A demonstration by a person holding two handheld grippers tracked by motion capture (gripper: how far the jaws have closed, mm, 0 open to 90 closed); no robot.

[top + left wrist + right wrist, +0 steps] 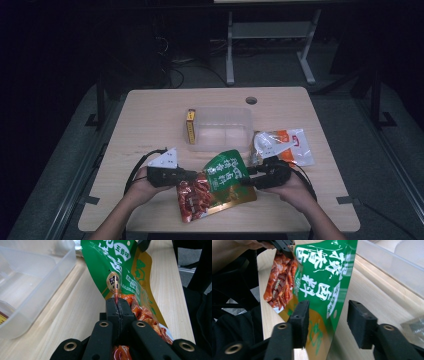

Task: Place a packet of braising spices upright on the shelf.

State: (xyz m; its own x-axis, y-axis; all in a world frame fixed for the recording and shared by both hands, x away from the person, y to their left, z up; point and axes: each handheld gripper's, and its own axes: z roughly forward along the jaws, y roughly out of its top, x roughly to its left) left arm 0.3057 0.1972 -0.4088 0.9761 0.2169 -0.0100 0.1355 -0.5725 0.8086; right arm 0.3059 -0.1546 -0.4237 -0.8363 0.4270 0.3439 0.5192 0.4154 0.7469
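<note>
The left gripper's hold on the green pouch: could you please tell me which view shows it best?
The left gripper view: the left gripper has its jaws pinched shut on the green pouch edge. The high view shows it small at the pouch; the right gripper view shows its tip on the pouch.

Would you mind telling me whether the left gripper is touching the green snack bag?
Touching. In the left gripper view, the left gripper has its jaws pinched shut on the edge of the green snack bag, with no gap showing.
</note>
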